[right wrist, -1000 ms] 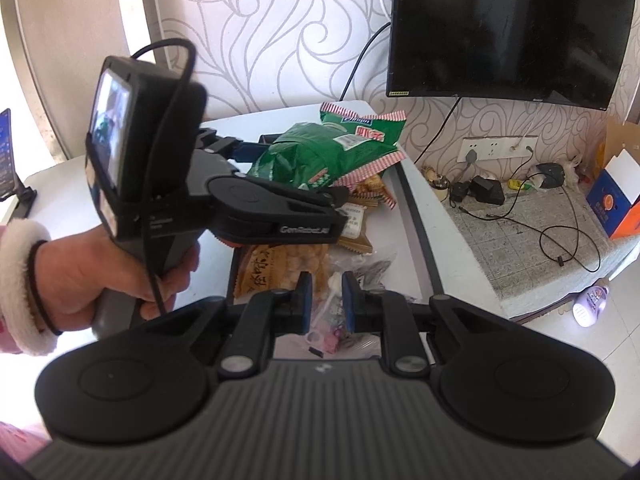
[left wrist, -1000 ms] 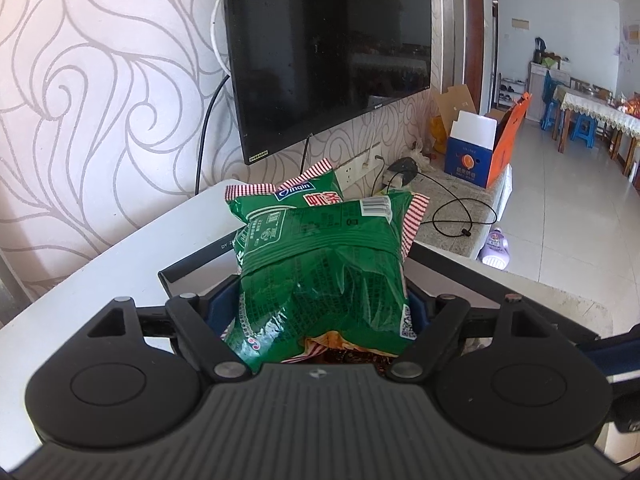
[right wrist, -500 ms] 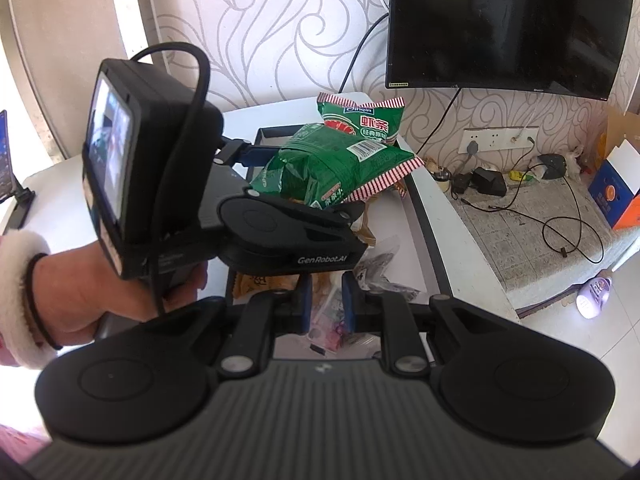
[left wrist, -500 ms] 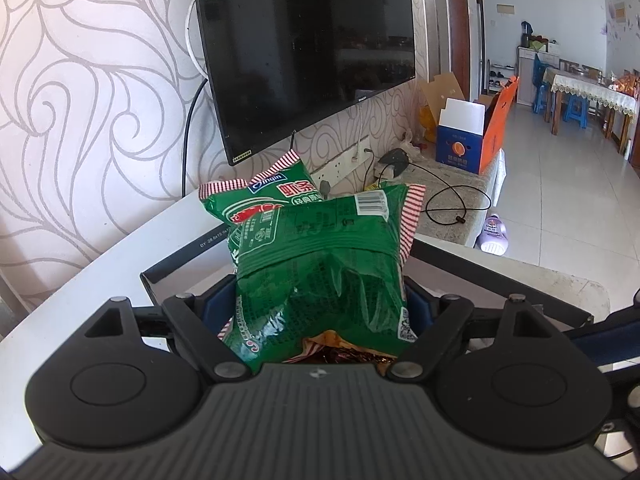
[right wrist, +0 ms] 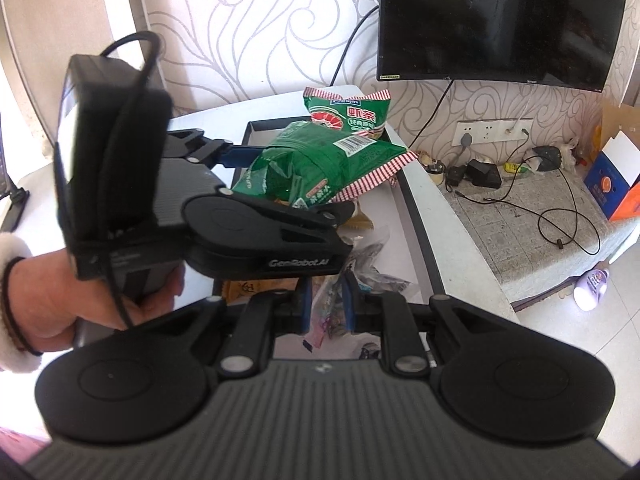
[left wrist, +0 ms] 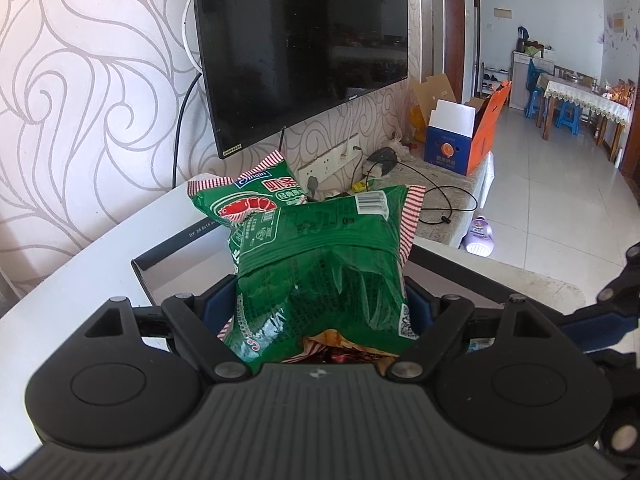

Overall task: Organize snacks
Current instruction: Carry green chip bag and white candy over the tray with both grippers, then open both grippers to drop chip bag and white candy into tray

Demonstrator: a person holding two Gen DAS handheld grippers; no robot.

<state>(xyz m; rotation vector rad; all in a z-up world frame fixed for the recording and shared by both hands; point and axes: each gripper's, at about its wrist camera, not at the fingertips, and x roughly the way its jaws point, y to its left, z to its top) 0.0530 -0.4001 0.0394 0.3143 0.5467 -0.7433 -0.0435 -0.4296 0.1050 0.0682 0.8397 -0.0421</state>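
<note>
Beneath a wall TV (left wrist: 300,48), white table (left wrist: 80,264) with black tray (right wrist: 416,216), left jaws gripping green snack bag (left wrist: 320,280), right jaws closed empty.

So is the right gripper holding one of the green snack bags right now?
No, the right gripper is shut with nothing between its pads, while the left gripper grips the green snack bag above the tray.

Both grippers are matte black with ribbed bodies, round side discs, silver screws and blue finger pads (right wrist: 306,300). The left gripper (right wrist: 280,168) carries white lettering, a boxy black top and a black cable. The hand (right wrist: 60,304) holding it wears a fluffy white cuff (right wrist: 12,344) and dark wristbands.
</note>
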